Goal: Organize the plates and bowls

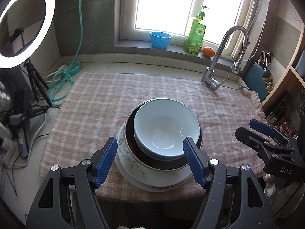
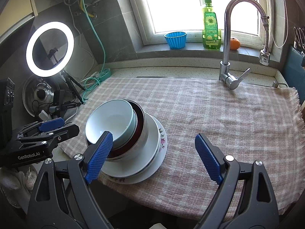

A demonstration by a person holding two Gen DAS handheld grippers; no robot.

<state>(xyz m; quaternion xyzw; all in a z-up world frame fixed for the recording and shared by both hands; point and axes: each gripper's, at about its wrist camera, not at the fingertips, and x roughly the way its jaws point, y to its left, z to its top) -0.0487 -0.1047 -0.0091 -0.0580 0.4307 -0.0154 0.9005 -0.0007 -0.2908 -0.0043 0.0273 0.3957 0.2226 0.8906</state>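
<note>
Stack check. The light blue bowl (image 1: pixel 164 127) sits nested in a dark-lined bowl (image 1: pixel 133 145), which rests on a white floral bowl (image 1: pixel 129 164); under them lie the plates (image 2: pixel 152 152), all piled on the checked cloth (image 1: pixel 95 105) near its front edge. The blue bowl tilts slightly and sits off-centre in the dark one.

Your left gripper (image 1: pixel 150 160) hangs just in front of the pile with its fingers spread. The stack shows between them, but the pads do not appear to press on any rim, so nothing is held. Your right gripper (image 2: pixel 154 154) is spread wider. In the right wrist view its left finger (image 2: pixel 99 156) overlaps the blue bowl's near rim; whether it touches cannot be told. Its other finger hangs over bare cloth, well clear of the plates. It holds nothing either.

Judgement: the stacking looks done or close to it, with everything gathered into one pile and no loose dishes visible elsewhere on the cloth. The faucet (image 2: pixel 228 38) end of the cloth is bare.

Next move, if any: you level the blue bowl. That calls for a light pinch on its rim with one gripper and a small nudge toward centre, without dragging the plates off the front edge.
</note>
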